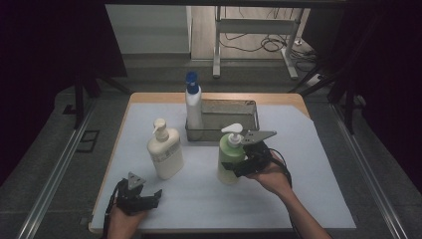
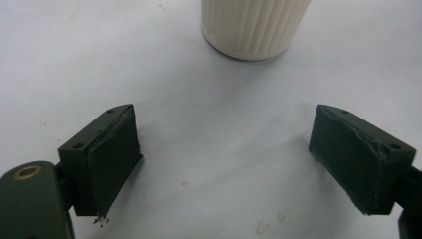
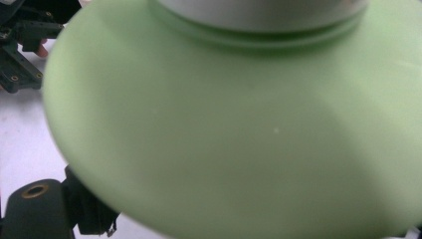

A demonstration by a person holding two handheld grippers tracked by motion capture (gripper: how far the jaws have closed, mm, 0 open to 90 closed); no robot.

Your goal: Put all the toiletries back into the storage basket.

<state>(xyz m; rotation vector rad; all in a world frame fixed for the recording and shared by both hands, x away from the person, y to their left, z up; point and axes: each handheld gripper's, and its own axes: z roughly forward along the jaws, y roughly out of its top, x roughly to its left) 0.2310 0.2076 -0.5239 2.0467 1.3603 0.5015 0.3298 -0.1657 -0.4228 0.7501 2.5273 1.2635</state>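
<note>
A green pump bottle point(image 1: 230, 160) with a white pump head stands on the white sheet right of centre. My right gripper point(image 1: 240, 167) reaches in from its right, with the jaws around the bottle's body and pressed on it. In the right gripper view the green bottle point(image 3: 249, 124) sits very close and hides most of the jaws; one finger point(image 3: 89, 211) shows at the lower left. My left gripper point(image 1: 148, 199) rests near the front left edge, open, with bare sheet between its fingers point(image 2: 224, 144). A cream pump bottle point(image 1: 165, 154) stands ahead of it, its ribbed base point(image 2: 254, 27) some way beyond the fingertips.
A metal mesh basket point(image 1: 234, 105) stands at the back centre with a white bottle with a blue cap point(image 1: 193, 104) in its left end. The white sheet point(image 1: 308, 174) covers the wooden table. The left gripper point(image 3: 20, 55) appears far off in the right gripper view.
</note>
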